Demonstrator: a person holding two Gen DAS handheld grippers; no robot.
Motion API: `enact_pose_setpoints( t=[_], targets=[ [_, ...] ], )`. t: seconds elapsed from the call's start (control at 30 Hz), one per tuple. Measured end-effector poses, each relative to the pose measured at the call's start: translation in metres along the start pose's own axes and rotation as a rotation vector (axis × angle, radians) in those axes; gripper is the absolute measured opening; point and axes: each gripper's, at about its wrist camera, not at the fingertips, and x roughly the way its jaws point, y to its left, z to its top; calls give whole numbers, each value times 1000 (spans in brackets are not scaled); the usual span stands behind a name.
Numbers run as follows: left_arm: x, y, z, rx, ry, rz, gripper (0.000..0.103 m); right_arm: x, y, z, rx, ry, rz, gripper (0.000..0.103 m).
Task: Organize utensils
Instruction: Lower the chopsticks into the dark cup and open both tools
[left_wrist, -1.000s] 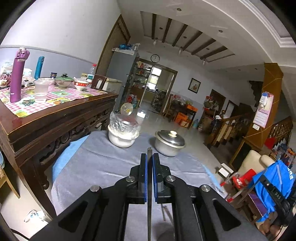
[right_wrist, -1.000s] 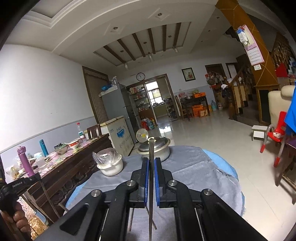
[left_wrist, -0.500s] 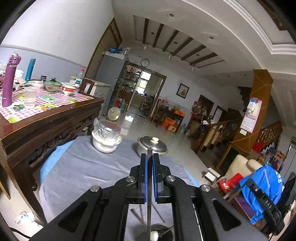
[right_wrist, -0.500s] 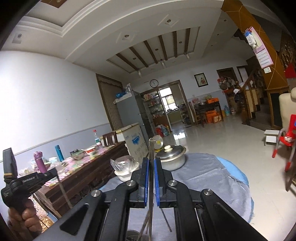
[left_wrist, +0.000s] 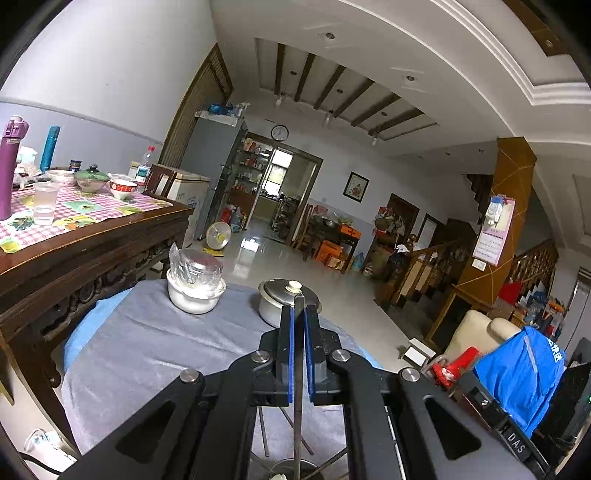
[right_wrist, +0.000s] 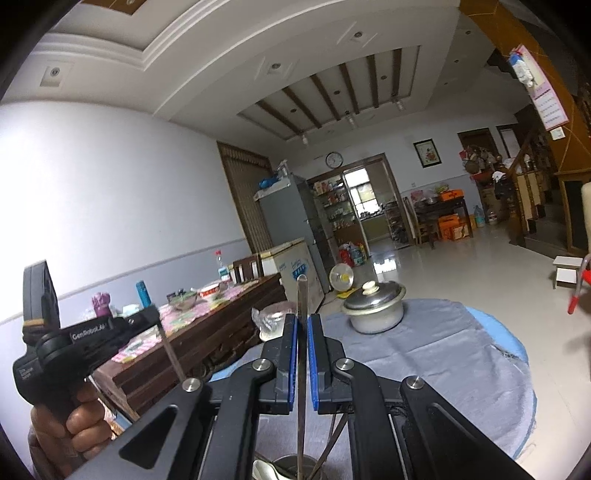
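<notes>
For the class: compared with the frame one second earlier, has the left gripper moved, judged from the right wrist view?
Yes. The left gripper, shut on a thin metal utensil, now sits higher against the wooden sideboard behind it and fills more of the frame's left side.

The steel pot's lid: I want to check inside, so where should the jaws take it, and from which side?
Grip the white knob at the centre of the lid, coming straight down from above. The lid sits level on the pot, its dome is smooth and wide, and the knob is its only narrow raised part.
</notes>
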Motion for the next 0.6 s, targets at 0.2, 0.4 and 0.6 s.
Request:
enact_pose_setpoints(
  t=[0.2,0.4,0.6],
  targets=[
    [8,-1,-12,-4,-5,1,5,12,2,-10,-29,51,-4,6],
    [15,0,-22,-4,15,8,5,18,5,-17,-47,88,-1,6],
    [23,-6,-34,28,80,11,5,22,6,-21,-51,107,-8,6]
  ],
)
